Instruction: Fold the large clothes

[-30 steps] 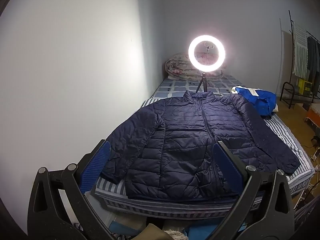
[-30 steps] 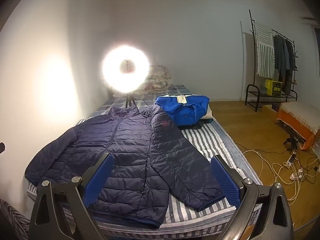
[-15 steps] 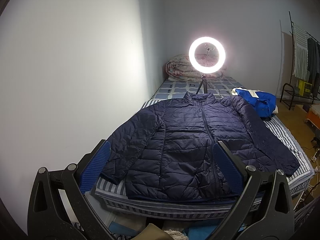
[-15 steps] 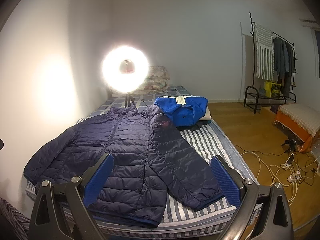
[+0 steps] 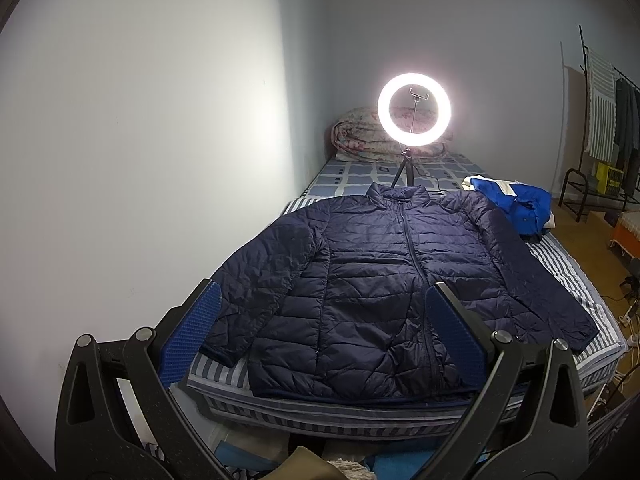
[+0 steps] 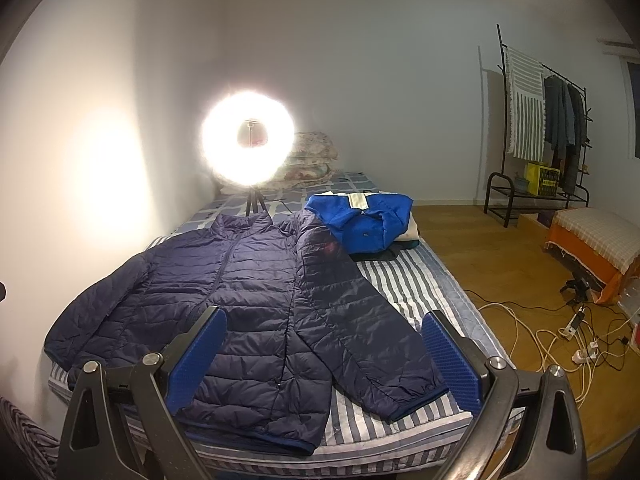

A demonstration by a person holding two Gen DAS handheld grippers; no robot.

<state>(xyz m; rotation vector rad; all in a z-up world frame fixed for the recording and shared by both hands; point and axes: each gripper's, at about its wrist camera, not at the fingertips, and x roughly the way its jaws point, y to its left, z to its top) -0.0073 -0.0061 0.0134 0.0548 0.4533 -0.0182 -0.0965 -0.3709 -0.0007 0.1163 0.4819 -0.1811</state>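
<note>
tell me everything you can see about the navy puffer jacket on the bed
The navy puffer jacket is dark navy, quilted in horizontal channels, with what looks like a slightly shiny synthetic shell. It has a stand-up collar, a closed front zip and long sleeves. It lies flat, front up and unfolded on the striped bed, collar toward the ring light, hem at the near edge, sleeves angled outward. One shoulder lies against the blue garment. Neither hand-held gripper touches it.
</note>
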